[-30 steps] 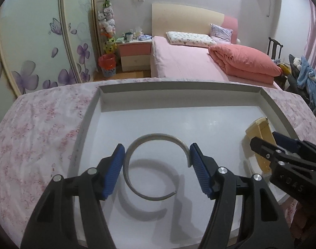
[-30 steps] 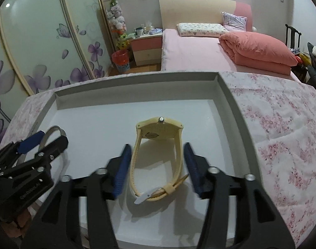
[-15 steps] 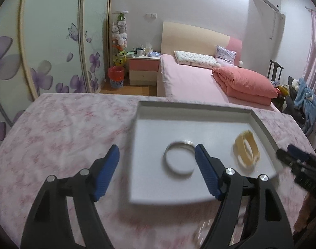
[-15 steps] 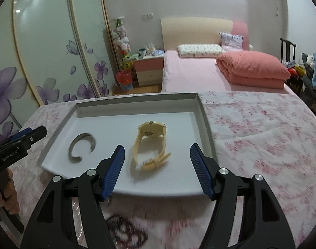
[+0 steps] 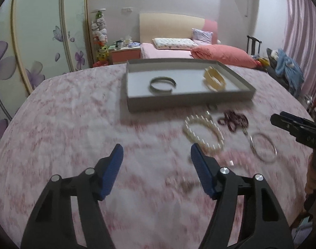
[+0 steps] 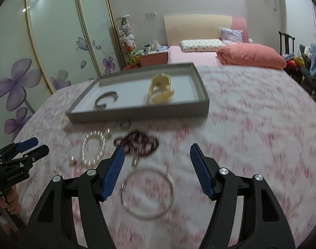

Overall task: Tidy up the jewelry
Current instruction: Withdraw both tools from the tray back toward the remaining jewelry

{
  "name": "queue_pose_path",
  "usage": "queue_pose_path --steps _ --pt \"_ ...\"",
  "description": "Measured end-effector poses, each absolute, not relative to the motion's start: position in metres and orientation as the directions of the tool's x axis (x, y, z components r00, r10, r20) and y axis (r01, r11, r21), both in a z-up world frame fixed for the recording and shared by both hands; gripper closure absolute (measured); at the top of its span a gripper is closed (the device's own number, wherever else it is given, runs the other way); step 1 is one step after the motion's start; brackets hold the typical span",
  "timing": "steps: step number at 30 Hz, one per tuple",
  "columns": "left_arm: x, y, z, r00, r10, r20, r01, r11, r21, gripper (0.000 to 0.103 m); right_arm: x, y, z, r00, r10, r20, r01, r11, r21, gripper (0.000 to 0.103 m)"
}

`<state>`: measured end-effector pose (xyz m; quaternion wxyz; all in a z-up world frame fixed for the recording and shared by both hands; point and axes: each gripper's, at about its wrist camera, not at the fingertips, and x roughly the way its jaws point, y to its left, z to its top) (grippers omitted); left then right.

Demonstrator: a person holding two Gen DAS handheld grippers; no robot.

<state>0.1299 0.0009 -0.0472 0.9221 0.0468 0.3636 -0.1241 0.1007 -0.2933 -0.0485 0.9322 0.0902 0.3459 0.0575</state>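
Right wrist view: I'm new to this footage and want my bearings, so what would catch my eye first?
A grey tray sits on the pink flowered cloth, holding a yellow watch and an open silver bangle. In front of it more jewelry lies loose on the cloth: a pearl bracelet, dark red beads and a thin silver ring bangle. That ring bangle lies below the open right hand-held gripper.

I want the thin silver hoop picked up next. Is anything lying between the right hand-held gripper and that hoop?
Nothing visible is. The thin silver hoop lies flat on the pink floral cloth, directly ahead of the open right hand-held gripper. The dark red bead string lies beyond the hoop, apart from it.
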Motion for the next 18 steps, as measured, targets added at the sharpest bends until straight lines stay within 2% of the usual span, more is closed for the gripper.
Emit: queue_pose_path --steps 8,12,15,18 --pt "0.111 -0.020 -0.073 0.648 -0.205 -0.733 0.343 0.939 0.040 0.047 0.087 -0.291 -0.060 0.739 0.198 -0.643 -0.050 0.969 0.241 0.037" --pt "0.113 -0.026 -0.084 0.611 -0.213 -0.762 0.359 0.933 0.027 0.054 0.086 -0.291 -0.061 0.740 0.198 -0.643 -0.046 0.969 0.245 0.037" --pt "0.116 -0.029 -0.086 0.611 -0.210 -0.763 0.357 0.934 0.029 0.056 0.085 -0.291 -0.062 0.738 0.198 -0.645 -0.042 0.968 0.248 0.037" --pt "0.119 -0.028 -0.086 0.610 -0.212 -0.764 0.345 0.938 0.015 0.064 0.085 -0.291 -0.063 0.736 0.199 -0.647 -0.041 0.967 0.250 0.037"
